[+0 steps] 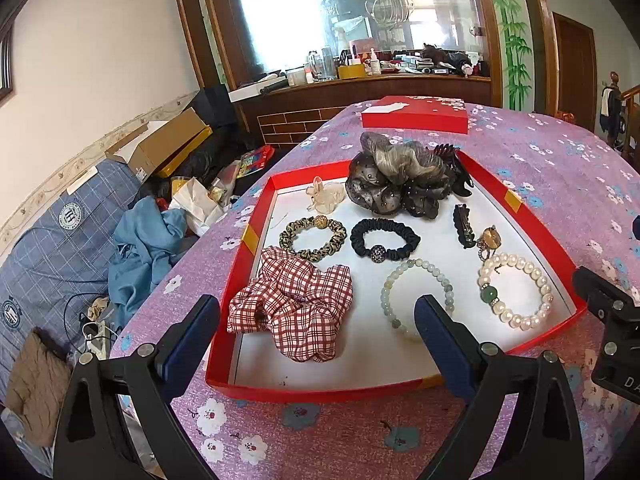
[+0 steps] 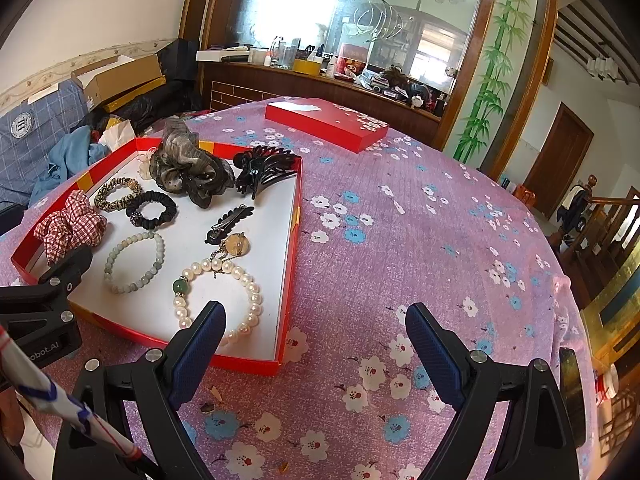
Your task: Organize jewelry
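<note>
A red box tray (image 1: pixel 320 391) (image 2: pixel 294 216) with a white floor holds the jewelry: a red plaid scrunchie (image 1: pixel 294 312) (image 2: pixel 70 226), leopard hair tie (image 1: pixel 313 239), black hair tie (image 1: pixel 385 241), pale jade bracelet (image 1: pixel 416 298) (image 2: pixel 134 262), pearl bracelet (image 1: pixel 516 290) (image 2: pixel 222 300), dark gauze hair flower (image 1: pixel 400 176) (image 2: pixel 188 164), black claw clip (image 2: pixel 264 170) and small clips. My left gripper (image 1: pixel 316 312) is open and empty above the tray's near edge. My right gripper (image 2: pixel 316 320) is open and empty over the tablecloth right of the tray.
The tray sits on a round table with a purple flowered cloth (image 2: pixel 420 240). The red box lid (image 1: pixel 414 116) (image 2: pixel 326 122) lies at the far side. Left of the table are clothes, cardboard boxes and clutter (image 1: pixel 140 224). A mirrored sideboard (image 1: pixel 360 80) stands behind.
</note>
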### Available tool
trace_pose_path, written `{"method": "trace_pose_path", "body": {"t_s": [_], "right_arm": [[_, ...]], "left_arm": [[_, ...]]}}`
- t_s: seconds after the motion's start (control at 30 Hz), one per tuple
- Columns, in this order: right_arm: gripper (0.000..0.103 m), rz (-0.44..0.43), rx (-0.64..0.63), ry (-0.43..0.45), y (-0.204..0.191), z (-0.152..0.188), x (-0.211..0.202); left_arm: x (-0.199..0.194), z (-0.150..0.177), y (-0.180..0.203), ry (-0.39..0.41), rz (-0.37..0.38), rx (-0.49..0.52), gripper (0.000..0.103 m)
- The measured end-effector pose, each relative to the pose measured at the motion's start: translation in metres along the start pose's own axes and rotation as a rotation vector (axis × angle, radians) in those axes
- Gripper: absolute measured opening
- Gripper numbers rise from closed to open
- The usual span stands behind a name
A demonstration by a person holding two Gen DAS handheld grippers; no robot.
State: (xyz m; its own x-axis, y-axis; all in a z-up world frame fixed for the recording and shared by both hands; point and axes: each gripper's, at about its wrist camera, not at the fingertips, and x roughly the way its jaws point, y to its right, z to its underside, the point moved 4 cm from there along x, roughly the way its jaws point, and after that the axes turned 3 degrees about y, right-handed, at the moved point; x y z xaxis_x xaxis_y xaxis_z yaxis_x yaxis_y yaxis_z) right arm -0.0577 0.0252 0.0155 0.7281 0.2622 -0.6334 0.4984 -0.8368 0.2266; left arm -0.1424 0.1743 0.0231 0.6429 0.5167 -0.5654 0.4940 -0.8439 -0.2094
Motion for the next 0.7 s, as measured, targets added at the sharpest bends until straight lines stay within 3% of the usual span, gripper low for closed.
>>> {"method": "trace_pose_path", "body": {"t_s": [0.7], "right_arm": [[0.094,0.002,0.011,-0.012,-0.0013,0.0011,0.0038]], "left_arm": [[0.0065,0.0044,0.0046,-0.007,0.008,0.003,0.097]]}}
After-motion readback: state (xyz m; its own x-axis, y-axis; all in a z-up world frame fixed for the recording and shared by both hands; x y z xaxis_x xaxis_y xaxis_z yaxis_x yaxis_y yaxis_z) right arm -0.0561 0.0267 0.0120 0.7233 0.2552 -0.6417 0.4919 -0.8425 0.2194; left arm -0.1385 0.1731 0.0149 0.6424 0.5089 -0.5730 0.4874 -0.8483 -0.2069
